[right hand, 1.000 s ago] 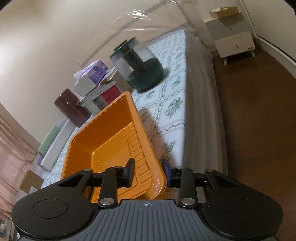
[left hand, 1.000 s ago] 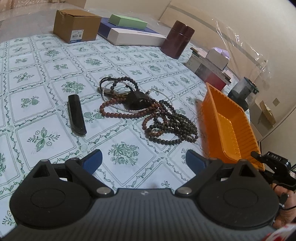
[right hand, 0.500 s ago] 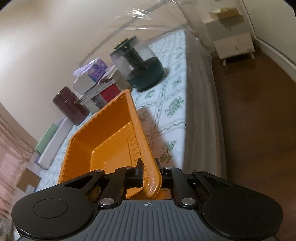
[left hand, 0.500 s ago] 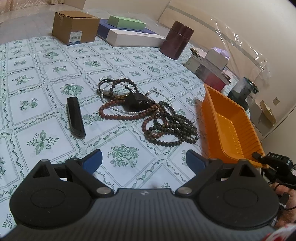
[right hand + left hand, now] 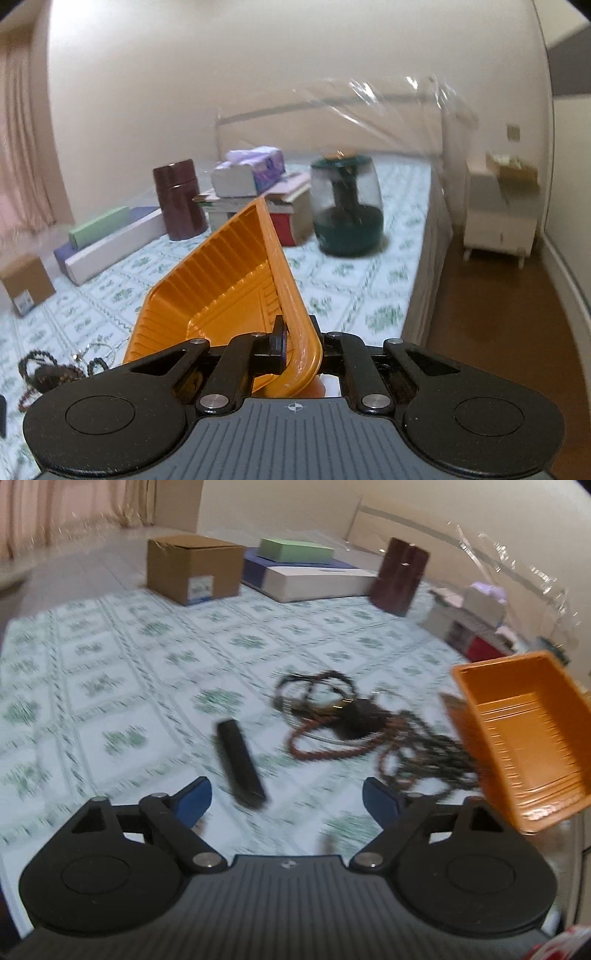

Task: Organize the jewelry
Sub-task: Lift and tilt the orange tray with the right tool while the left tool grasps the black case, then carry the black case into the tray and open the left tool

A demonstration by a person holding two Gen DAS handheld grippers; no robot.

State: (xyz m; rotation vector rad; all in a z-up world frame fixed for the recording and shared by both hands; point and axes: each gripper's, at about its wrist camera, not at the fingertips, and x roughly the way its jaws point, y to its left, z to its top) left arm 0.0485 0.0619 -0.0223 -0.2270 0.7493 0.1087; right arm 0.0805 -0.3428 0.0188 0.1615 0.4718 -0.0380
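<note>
Here the ribbed orange plastic tray (image 5: 229,280) tilts above tangled round beads (image 5: 369,731).

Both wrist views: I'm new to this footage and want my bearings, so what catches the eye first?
The orange tray stands out most: tilted, lifted off the flowered tablecloth, its rim pinched in the right gripper. Next comes the tangle of bead necklaces mid-table, just left of the tray, with a black stick-shaped object beside it. The left gripper hangs over the cloth, jaws closing on nothing.

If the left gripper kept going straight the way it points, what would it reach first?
Probably the black bar lying on the tablecloth just ahead of the left gripper, whose jaws are closing with nothing between them; blur makes depth uncertain.
</note>
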